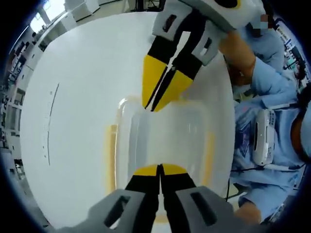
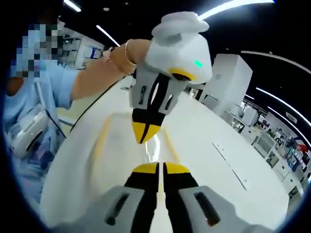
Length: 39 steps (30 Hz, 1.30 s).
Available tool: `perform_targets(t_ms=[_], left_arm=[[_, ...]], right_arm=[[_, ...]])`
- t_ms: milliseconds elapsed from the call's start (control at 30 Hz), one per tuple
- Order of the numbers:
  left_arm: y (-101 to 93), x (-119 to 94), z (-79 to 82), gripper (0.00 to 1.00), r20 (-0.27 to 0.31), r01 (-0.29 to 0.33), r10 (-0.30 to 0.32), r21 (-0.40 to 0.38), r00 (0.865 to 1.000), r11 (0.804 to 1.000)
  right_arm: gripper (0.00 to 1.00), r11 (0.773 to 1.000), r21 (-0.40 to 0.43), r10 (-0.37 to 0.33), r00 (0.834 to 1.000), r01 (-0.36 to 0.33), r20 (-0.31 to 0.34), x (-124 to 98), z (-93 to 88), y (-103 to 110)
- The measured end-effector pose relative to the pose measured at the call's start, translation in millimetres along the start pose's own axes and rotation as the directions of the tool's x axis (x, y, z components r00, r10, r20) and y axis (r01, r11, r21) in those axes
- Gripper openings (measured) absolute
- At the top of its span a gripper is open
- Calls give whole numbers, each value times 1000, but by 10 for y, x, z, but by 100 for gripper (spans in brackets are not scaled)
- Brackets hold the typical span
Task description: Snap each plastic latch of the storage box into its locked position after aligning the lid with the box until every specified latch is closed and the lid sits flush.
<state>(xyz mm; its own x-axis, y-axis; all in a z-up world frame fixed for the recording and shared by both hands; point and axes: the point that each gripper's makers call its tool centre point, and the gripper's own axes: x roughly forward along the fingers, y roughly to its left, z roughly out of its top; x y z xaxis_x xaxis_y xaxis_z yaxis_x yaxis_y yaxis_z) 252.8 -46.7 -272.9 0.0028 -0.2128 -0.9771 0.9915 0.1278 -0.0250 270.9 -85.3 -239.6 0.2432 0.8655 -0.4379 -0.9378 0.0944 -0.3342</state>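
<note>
A clear storage box (image 1: 160, 141) with its lid on lies on the white table (image 1: 73, 121). Pale yellow latches show on its left side (image 1: 111, 158) and right side (image 1: 209, 150). My left gripper (image 1: 159, 167) is shut, its yellow tips over the box's near end. My right gripper (image 1: 154, 107) reaches in from the top, shut, tips touching the far rim. In the right gripper view, my right gripper (image 2: 160, 166) is shut over the lid (image 2: 121, 160), and the left gripper (image 2: 142, 141), held by a hand, points down at the opposite end.
A person in light blue clothes (image 1: 262, 97) stands at the table's right edge, with a white device (image 1: 265, 136) at the chest. The table's rounded edge (image 1: 29, 160) runs along the left. White cabinets (image 2: 228, 77) stand beyond the table.
</note>
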Motion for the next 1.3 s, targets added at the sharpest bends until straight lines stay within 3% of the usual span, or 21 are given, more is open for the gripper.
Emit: perform_targets(t_ms=[200, 333, 533, 600, 633, 767, 967, 1133, 1300], left_arm=[[15, -13, -7, 0, 43, -7, 8, -7, 999, 1000], [29, -29, -7, 0, 86, 14, -12, -24, 996, 1000], [37, -38, 10, 0, 175, 57, -50, -34, 983, 998], [35, -43, 19, 0, 212, 73, -63, -37, 975, 997], [32, -47, 32, 0, 237, 83, -73, -36, 969, 996], [42, -48, 23, 0, 304, 116, -104, -23, 947, 993], [49, -47, 30, 0, 372, 160, -137, -32, 918, 987], [80, -60, 10, 0, 427, 138, -110, -34, 897, 990], [170, -91, -146, 0, 476, 116, -76, -57, 876, 992]], right_arm=[[1, 995, -53, 82, 991, -87, -105, 271, 56, 136], [0, 992, -63, 104, 987, -112, -120, 401, 120, 182], [0, 982, -78, 156, 968, -174, -196, 505, 116, 283], [0, 977, -101, 159, 956, -189, -246, 514, 58, 304], [0, 979, -95, 156, 960, -182, -234, 533, 89, 306], [0, 972, -120, 158, 944, -200, -290, 521, 61, 314], [0, 964, -163, 136, 915, -211, -381, 529, 39, 322], [0, 962, -154, 143, 894, -227, -424, 534, 33, 301], [0, 965, -133, 147, 884, -227, -443, 536, 21, 281]])
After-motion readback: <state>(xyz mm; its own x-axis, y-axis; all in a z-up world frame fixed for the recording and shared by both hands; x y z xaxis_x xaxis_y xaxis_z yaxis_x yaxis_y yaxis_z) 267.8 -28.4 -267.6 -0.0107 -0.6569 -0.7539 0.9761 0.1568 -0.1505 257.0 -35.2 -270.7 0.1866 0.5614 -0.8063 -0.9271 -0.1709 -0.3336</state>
